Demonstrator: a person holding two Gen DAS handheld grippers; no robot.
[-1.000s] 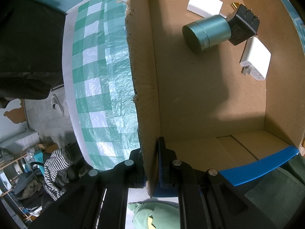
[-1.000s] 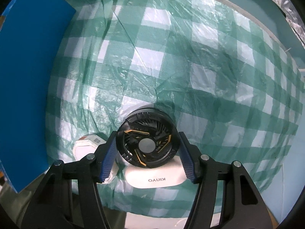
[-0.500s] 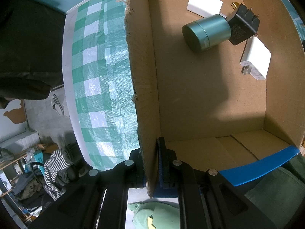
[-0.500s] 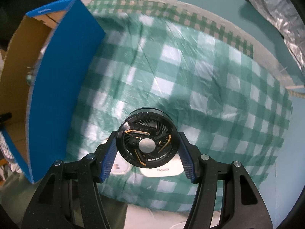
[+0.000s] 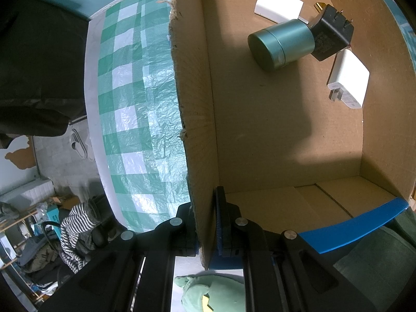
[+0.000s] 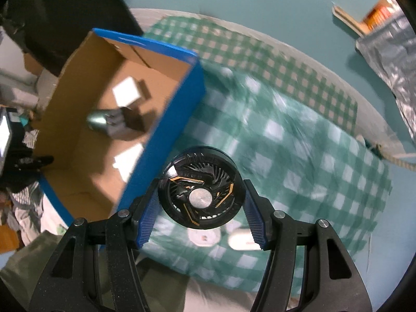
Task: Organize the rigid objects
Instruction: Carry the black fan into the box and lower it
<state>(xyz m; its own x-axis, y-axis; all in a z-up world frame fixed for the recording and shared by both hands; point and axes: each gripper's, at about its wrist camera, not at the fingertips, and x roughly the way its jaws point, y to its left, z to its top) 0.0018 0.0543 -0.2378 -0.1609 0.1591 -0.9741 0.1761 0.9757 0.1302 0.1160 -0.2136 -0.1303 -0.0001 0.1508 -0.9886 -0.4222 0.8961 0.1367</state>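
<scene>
Fan, black with orange trim, sits clamped between the right gripper pads, held up off the checked cloth beside the blue-edged box. The left gripper is pinched tight on the box wall, one finger outside, one inside. Down on the box floor: a green tin on its side, touching a black plug, with a white charger just beside and a white block near the far wall. Two white items lie blurred on the cloth below the fan.
</scene>
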